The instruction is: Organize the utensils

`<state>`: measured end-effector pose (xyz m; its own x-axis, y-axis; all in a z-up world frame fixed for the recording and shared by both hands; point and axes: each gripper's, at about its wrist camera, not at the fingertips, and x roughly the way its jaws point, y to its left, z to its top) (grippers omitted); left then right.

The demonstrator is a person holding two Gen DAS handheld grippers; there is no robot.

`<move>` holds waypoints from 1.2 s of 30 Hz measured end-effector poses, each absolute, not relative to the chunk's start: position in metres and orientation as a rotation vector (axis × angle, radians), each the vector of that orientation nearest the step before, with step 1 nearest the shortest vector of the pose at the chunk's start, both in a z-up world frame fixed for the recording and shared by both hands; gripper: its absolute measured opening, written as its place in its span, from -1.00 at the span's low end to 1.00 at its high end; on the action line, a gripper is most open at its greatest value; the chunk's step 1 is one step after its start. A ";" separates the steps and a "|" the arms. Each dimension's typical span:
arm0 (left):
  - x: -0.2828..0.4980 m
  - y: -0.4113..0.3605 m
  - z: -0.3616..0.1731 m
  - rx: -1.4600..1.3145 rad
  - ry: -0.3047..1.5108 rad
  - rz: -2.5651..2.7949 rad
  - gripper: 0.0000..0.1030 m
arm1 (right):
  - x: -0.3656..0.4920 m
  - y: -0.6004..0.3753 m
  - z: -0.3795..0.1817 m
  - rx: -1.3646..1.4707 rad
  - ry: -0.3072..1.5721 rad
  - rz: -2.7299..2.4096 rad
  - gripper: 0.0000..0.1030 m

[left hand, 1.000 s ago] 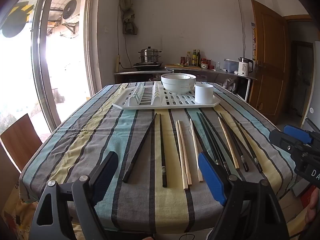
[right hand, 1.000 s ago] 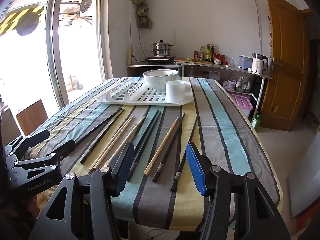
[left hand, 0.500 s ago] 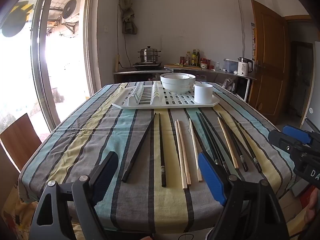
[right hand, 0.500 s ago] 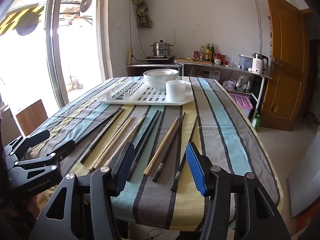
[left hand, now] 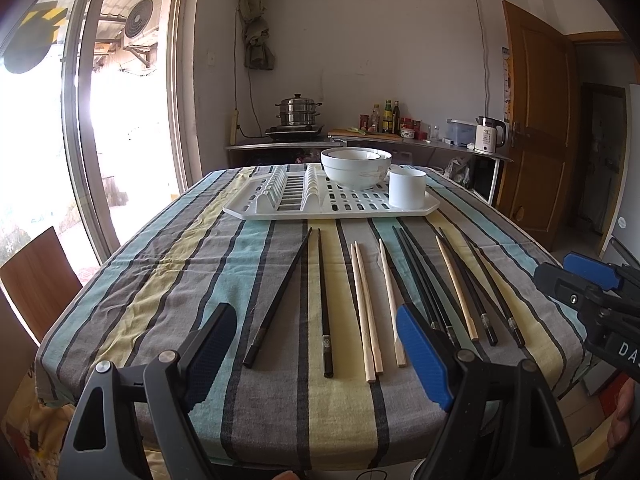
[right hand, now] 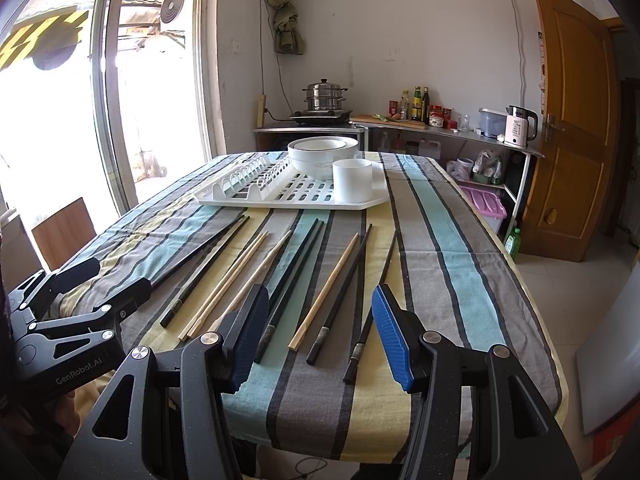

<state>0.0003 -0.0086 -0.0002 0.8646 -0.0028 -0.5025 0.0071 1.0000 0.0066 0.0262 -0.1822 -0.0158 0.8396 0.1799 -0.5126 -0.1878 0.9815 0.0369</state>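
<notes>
Several black chopsticks (left hand: pixel 282 296) (right hand: pixel 294 272) and several pale wooden chopsticks (left hand: pixel 362 304) (right hand: pixel 326 290) lie side by side on the striped tablecloth (left hand: pixel 168 280). Behind them stands a white drying rack (left hand: pixel 332 202) (right hand: pixel 288 192) with stacked white bowls (left hand: pixel 356 168) (right hand: pixel 322 156) and a white cup (left hand: pixel 407 188) (right hand: pixel 352 180). My left gripper (left hand: pixel 316 356) hovers open over the near ends of the left chopsticks, holding nothing. My right gripper (right hand: pixel 318 336) hangs open above the near ends of the right chopsticks, also holding nothing. Each gripper shows at the edge of the other's view.
A kitchen counter (left hand: pixel 360 140) with a steel steamer pot (left hand: pixel 300 112), bottles and a kettle (left hand: pixel 488 136) stands behind the table. A wooden chair back (left hand: pixel 36 280) sits at the left, a glass sliding door beyond it. A wooden door (right hand: pixel 576 120) is at the right.
Almost nothing differs; the left wrist view has shifted very slightly. Both grippers stay open and the chopsticks lie as before.
</notes>
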 end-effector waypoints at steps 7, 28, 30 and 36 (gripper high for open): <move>0.025 0.017 -0.003 -0.012 0.561 0.008 0.60 | 0.043 -0.180 -0.021 -0.018 0.556 0.206 0.06; 0.184 0.049 -0.033 0.130 0.834 -0.126 0.06 | 0.177 -0.164 -0.046 -0.006 0.770 0.271 -0.30; 0.195 0.050 -0.036 0.128 0.858 -0.138 0.01 | 0.191 -0.161 -0.053 -0.005 0.811 0.273 -0.43; 0.214 0.047 -0.044 0.139 0.906 -0.174 -0.09 | 0.219 -0.153 -0.069 -0.007 0.896 0.269 -0.59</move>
<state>0.2136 0.0473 -0.0442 0.6044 -0.0908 -0.7915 0.2082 0.9770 0.0469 0.2186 -0.1530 -0.0694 0.5934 0.2283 -0.7718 -0.2343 0.9664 0.1056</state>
